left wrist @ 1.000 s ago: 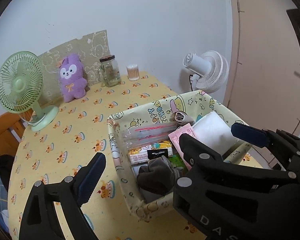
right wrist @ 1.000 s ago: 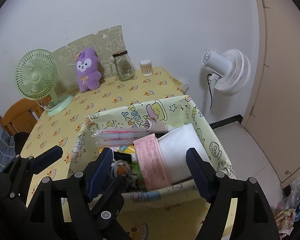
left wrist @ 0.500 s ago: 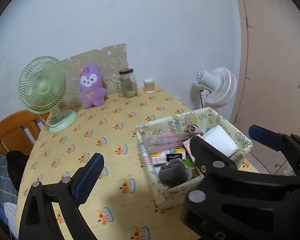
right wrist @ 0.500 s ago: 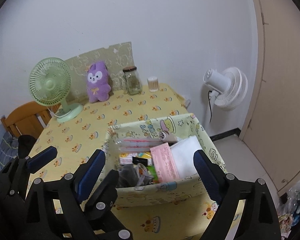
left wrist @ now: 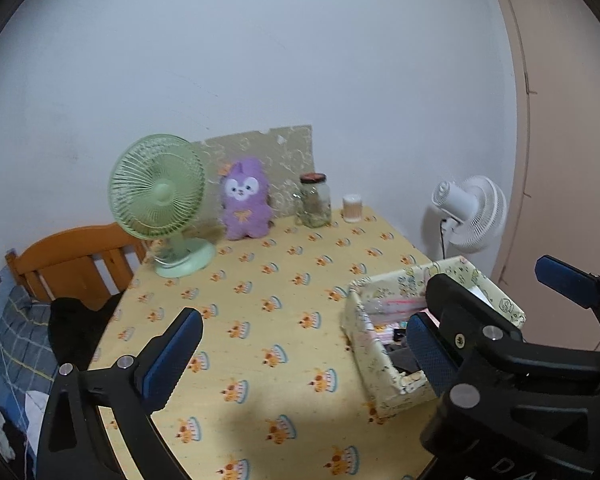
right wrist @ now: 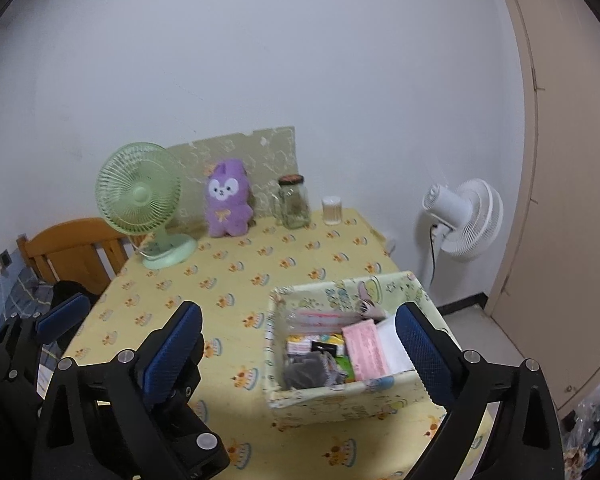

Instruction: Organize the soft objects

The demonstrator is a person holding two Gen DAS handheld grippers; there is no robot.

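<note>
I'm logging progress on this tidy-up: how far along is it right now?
Looks done: the fabric bin already holds a dark soft item, packets and a white cloth. In hand: nothing; the left gripper and right gripper are both open and empty, above the table. Possibly left: the purple plush sits by the wall, outside the bin.

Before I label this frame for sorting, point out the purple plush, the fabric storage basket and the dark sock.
purple plush (right wrist: 227,200), right wrist view, on its belly.
fabric storage basket (right wrist: 340,402), right wrist view, on its near wall.
dark sock (right wrist: 305,369), right wrist view, on its bunched middle.
</note>
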